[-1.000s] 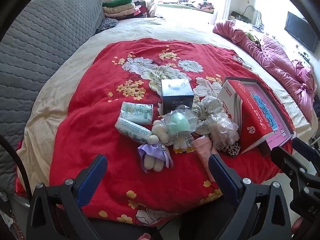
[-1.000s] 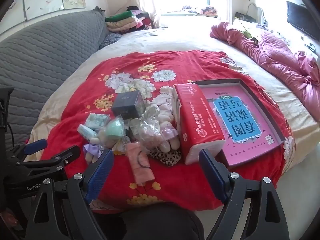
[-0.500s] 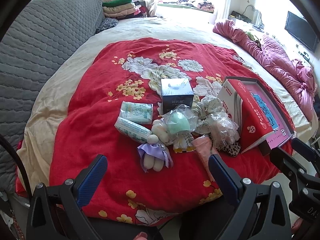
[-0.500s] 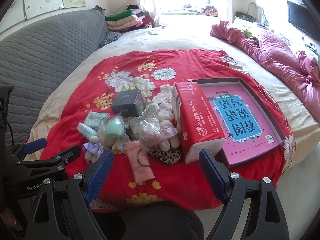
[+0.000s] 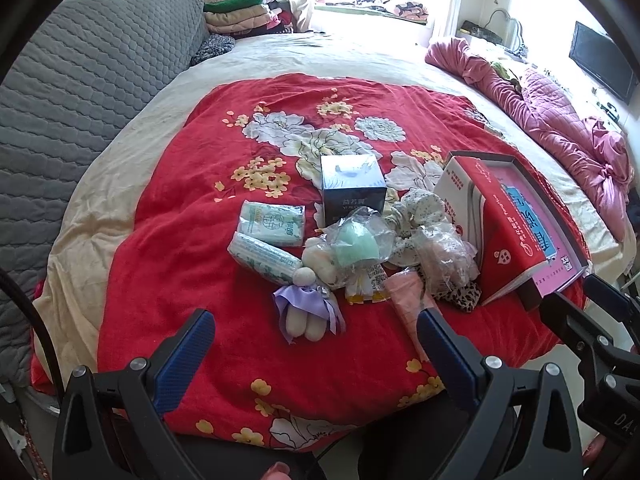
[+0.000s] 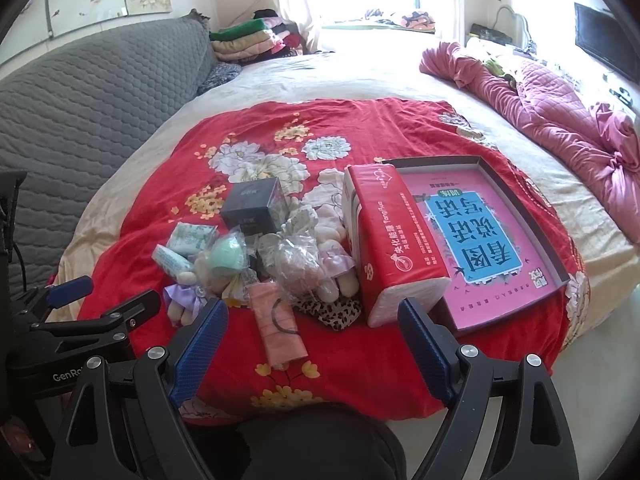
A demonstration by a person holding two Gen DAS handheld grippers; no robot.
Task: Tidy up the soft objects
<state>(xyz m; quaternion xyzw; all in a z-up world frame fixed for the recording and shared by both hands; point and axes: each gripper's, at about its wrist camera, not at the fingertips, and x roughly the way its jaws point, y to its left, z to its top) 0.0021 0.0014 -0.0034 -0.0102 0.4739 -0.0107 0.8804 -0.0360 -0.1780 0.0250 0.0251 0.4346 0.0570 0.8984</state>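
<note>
A pile of soft things lies on the red floral blanket (image 5: 168, 248): a small doll in a purple dress (image 5: 306, 308), two tissue packs (image 5: 272, 222), a mint sponge in clear wrap (image 5: 356, 244), a pink cloth (image 6: 278, 318), a leopard-print piece (image 6: 334, 314) and a plush in a pink dress (image 6: 338, 268). A red tissue pack (image 6: 390, 240) leans on an open box with a pink insert (image 6: 488, 240). My left gripper (image 5: 314, 338) is open and empty, just short of the purple doll. My right gripper (image 6: 312, 326) is open and empty, over the pink cloth.
A dark cube box (image 5: 352, 192) stands behind the pile. A grey quilted sofa back (image 5: 80, 92) runs along the left. A crumpled pink quilt (image 6: 560, 120) lies at the right. Folded clothes (image 6: 248, 40) are stacked at the back by the window.
Both grippers have held nearly still, with only a slight shift of view. Nothing on the blanket has moved.
</note>
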